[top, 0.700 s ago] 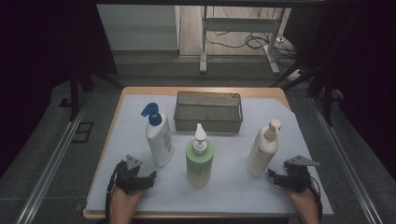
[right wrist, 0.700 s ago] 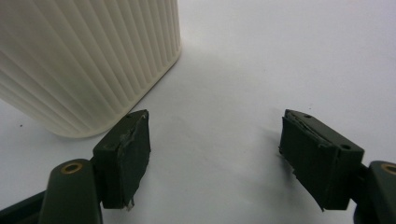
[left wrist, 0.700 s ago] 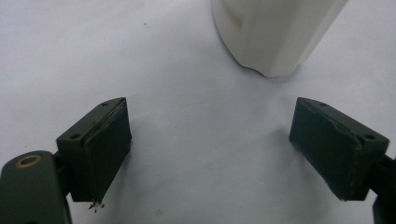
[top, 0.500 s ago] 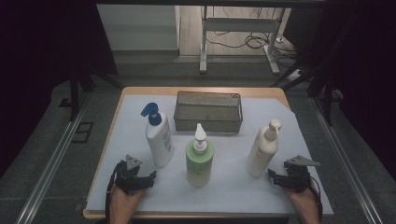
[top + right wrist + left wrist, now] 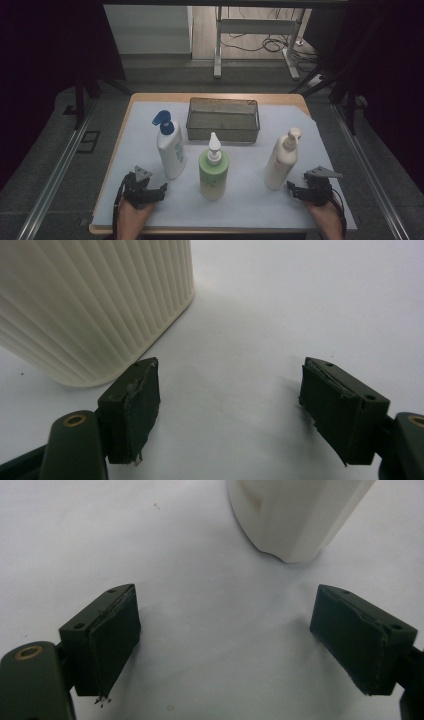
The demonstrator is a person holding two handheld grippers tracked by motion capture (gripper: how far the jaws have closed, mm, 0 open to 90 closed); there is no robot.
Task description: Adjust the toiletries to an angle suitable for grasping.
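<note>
My left gripper (image 5: 161,189) rests on the table (image 5: 125,150) near its front left corner, fingers (image 5: 102,640) spread wide with nothing between them. Just beyond them stands the white bottle with the blue pump (image 5: 170,149), its base (image 5: 295,517) close ahead in the left gripper view but not touching. My right gripper (image 5: 295,190) rests near the front right corner, fingers (image 5: 132,407) likewise spread and empty. The ribbed cream bottle (image 5: 281,161) stands just beside its left finger, apart from it by a narrow strip of white cover; its ribbed wall (image 5: 95,305) looms in the right gripper view. Between the two bottles, nearer the front edge, stands the green bottle (image 5: 213,172). A wire basket (image 5: 223,131) sits behind them toward the back edge.
</note>
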